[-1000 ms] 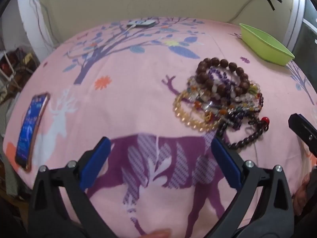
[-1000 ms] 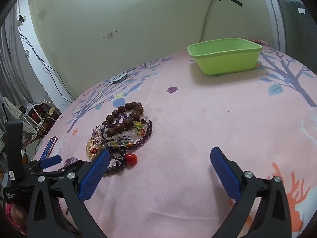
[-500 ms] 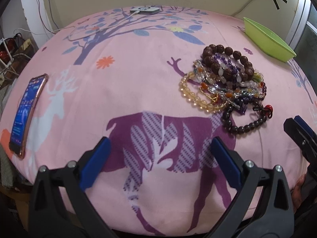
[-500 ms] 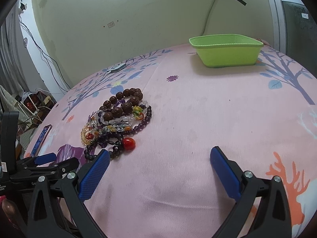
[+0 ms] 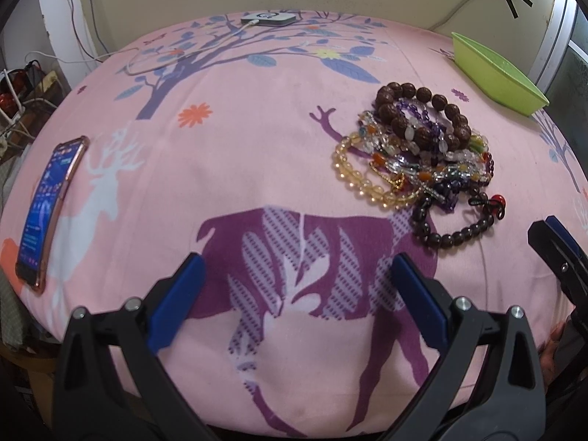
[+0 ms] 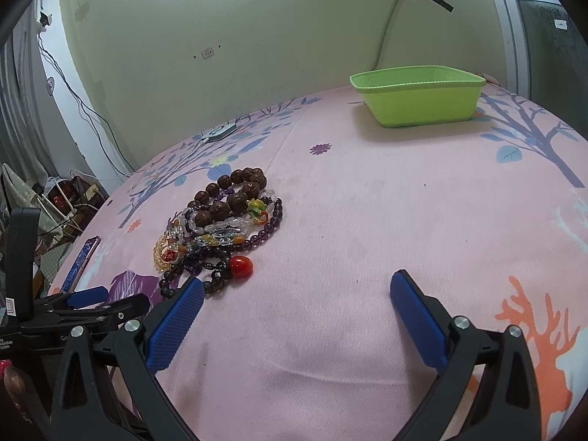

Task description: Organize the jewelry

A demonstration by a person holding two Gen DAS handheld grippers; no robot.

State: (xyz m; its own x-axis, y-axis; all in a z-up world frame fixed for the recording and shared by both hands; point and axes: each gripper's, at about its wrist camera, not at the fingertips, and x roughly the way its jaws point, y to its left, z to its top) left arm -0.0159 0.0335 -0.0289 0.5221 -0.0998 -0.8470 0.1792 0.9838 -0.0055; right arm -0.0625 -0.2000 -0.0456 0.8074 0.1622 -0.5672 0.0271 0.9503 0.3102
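1. Left tongs (image 5: 294, 286): blue pads spread wide apart, nothing between them. They hover above the purple deer print on the pink sheet (image 5: 228, 154), short of the jewelry. In the right wrist view the left tongs (image 6: 88, 299) show at the lower left edge.

2. Right tongs (image 6: 296, 307): pads likewise spread apart and empty, held over bare sheet (image 6: 367, 220). The left pad sits just beside the near edge of the jewelry; whether it touches cannot be told. One tip of the right tongs (image 5: 551, 235) shows at the right edge of the left wrist view.

3. Jewelry pile (image 5: 415, 150): a tangled heap of beaded bracelets lying on the sheet, ahead and to the right of the left tongs. Large brown beads lie at the far side, yellow translucent beads at the left, a dark bead loop (image 5: 452, 228) with a red bead (image 5: 499, 201) nearest. In the right wrist view the pile (image 6: 220, 228) lies ahead-left, its red bead (image 6: 241, 266) toward the tongs.

4. Green tray (image 6: 419, 97): stands at the far side of the bed, well apart from the pile; its contents cannot be seen. It also shows as the green tray (image 5: 496, 73) at upper right.

5. Phone (image 5: 47, 205): lies face up near the left edge of the bed.

6. A small white device (image 5: 268, 19) with cable rests at the far edge.
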